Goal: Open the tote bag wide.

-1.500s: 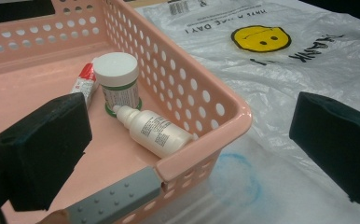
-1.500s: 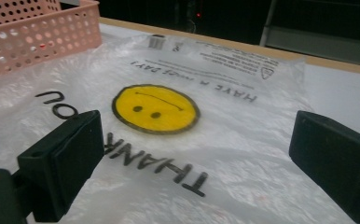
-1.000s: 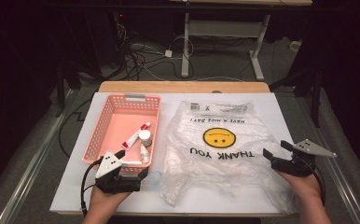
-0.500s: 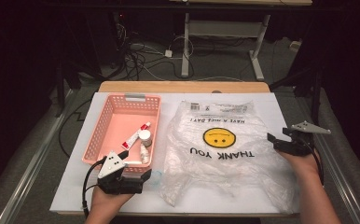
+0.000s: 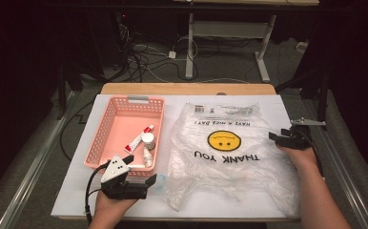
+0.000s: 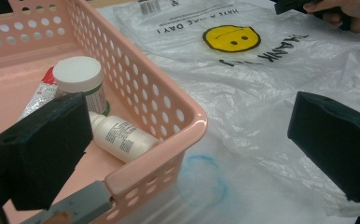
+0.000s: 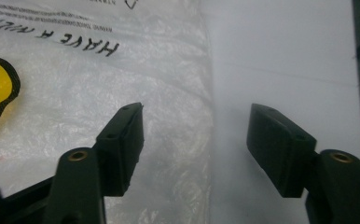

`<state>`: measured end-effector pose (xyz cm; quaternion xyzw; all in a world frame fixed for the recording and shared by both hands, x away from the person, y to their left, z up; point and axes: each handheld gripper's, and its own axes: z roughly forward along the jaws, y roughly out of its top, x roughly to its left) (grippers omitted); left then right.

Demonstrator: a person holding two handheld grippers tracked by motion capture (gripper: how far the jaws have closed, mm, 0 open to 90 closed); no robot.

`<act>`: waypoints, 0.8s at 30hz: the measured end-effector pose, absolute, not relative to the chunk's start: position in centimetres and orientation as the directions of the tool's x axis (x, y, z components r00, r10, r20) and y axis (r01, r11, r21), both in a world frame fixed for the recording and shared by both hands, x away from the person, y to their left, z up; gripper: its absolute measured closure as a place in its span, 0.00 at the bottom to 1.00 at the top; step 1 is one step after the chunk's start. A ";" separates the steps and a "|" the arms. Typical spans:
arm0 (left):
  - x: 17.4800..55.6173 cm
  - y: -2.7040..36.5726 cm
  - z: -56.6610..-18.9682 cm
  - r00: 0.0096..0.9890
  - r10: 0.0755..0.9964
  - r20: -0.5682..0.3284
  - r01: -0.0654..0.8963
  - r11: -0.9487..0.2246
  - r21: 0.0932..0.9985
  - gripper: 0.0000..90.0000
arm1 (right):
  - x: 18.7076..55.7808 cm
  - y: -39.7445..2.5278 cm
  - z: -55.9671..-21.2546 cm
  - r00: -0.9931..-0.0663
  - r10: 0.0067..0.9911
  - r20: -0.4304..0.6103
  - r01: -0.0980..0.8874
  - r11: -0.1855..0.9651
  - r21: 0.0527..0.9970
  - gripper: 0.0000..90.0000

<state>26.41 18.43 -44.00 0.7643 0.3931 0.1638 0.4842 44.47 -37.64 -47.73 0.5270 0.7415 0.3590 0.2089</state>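
Observation:
A pink basket stands at the table's left and holds a white-capped jar, a red-and-white tube and a small white bottle. To its right lies a clear plastic bag with a yellow smiley and "THANK YOU". My left gripper is open at the basket's near right corner. In the left gripper view its jaws straddle that corner of the basket, with the jar and bottle just inside. My right gripper is open over the bag's right edge, holding nothing.
The white table top ends in a wooden strip at the back. A faint blue ring shows under the bag beside the basket. Cables and table legs lie on the dark floor beyond. Bare table runs along the bag's right side.
My right gripper has moved away from the front edge, up along the bag's right side. The left gripper has stayed at the basket's near corner.

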 end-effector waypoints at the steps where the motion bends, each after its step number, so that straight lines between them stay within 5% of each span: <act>1: 26.4 18.4 -44.0 0.636 0.761 -0.129 0.441 -0.222 0.869 0.00 | 44.7 -37.7 -47.8 -0.357 0.930 0.085 0.654 0.184 0.734 0.44; 7: 26.5 18.6 -44.1 0.624 0.770 -0.130 0.447 -0.216 0.868 0.00 | 45.1 -36.5 -47.9 -0.390 0.921 -0.006 0.651 0.281 0.705 0.52; 17: 26.7 19.2 -44.4 0.605 0.782 -0.147 0.467 -0.199 0.862 0.00 | 44.5 -36.1 -47.9 -0.449 0.893 0.011 0.634 0.310 0.709 1.00; 24: 26.7 19.0 -44.4 0.612 0.777 -0.146 0.464 -0.204 0.862 0.00 | 44.2 -36.0 -47.9 -0.445 0.896 0.017 0.631 0.299 0.716 1.00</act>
